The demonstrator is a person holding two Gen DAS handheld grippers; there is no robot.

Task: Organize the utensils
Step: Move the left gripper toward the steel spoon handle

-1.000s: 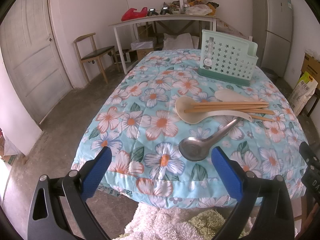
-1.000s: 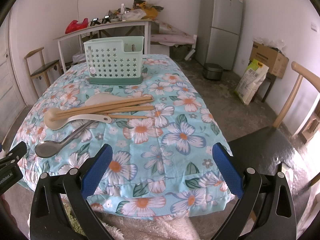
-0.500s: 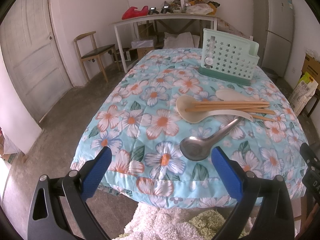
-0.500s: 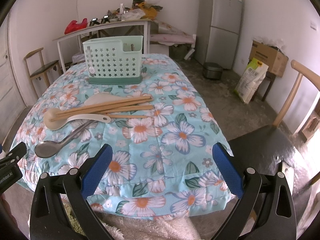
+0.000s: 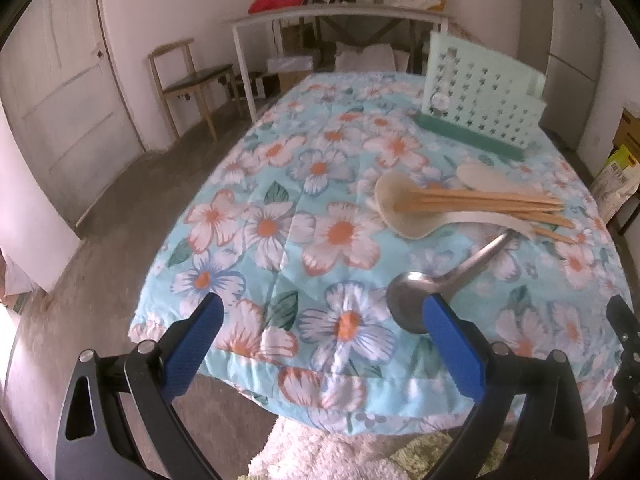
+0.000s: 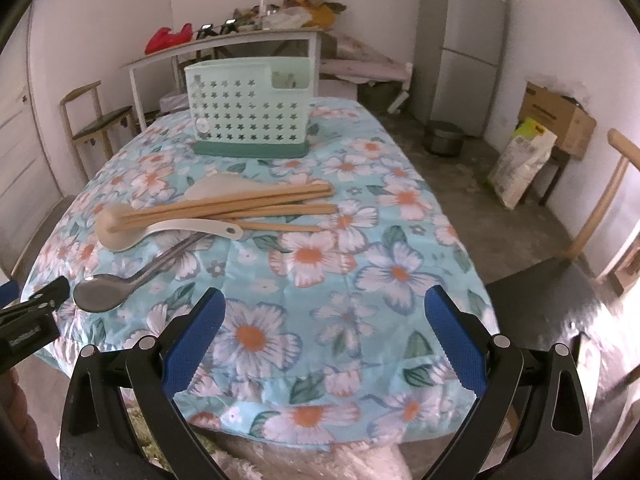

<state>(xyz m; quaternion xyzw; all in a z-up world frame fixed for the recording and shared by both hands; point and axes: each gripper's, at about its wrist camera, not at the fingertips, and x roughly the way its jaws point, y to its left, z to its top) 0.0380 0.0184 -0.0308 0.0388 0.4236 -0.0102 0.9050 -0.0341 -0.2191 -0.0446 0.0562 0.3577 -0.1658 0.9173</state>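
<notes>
At the near edge of the surface (image 6: pixel 400 272), I judge the job barely begun: nothing is lifted, and every utensil lies loose on the flowered cloth. My left gripper (image 5: pixel 324 344) hangs over that edge with its fingers spread wide and empty; my right gripper (image 6: pixel 326 338) is likewise agape, holding nothing.

The caddy (image 6: pixel 250 114), pale green with star cut-outs and a darker base, stands upright toward the far edge, well apart from the pile. Its inner compartments I cannot make out.

Mid-surface lies the heap: a cream ladle (image 6: pixel 132 228) with its bowl toward the left edge, wooden chopsticks (image 6: pixel 240 206) fanned across it with their tips resting in the bowl, and a cream paddle (image 6: pixel 218 190) partly under them on the far side. Nearest me is the steel spoon (image 5: pixel 416 300), its bowl just beside my left gripper's right finger, its handle running under the ladle's handle.

The spoon looks the likeliest first pick. It calls for my left fingers to close across the slim handle, then draw it clear without dragging the ladle.
</notes>
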